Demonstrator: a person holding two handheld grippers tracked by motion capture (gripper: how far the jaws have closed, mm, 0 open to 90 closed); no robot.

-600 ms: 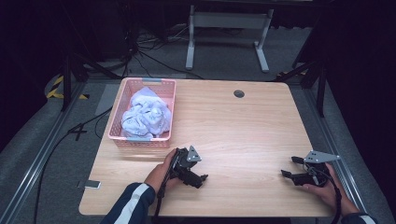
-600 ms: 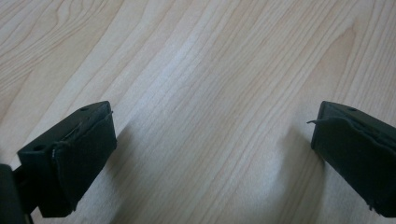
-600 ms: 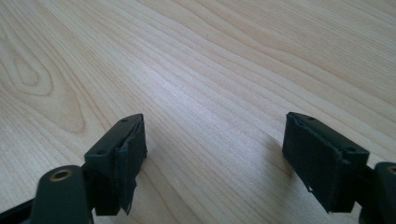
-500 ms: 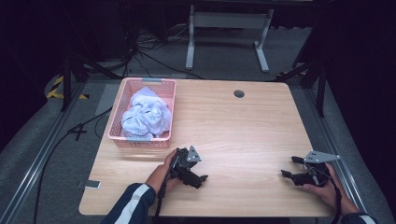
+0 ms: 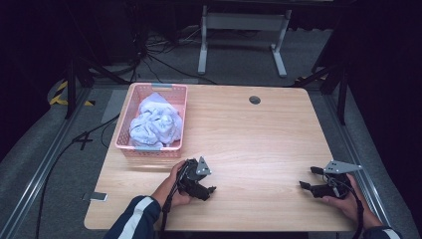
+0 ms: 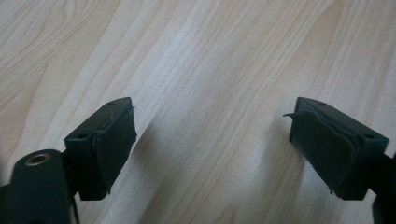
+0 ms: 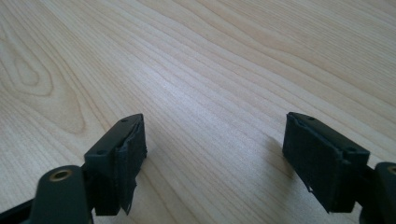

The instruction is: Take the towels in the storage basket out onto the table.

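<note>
High view: pale wooden counter across the middle of the frame. Pink basket at upper left of the counter, crumpled light-blue cloth bundled inside. Left gripper held low at lower centre-left, just below the basket, nothing between its jaws. Right gripper at lower right near the counter's edge, well apart from the basket, likewise holding nothing.

Left gripper view: left gripper with jaws spread wide, bare wood grain between them.

Right gripper view: right gripper also spread wide over bare counter, nothing gripped.
</note>
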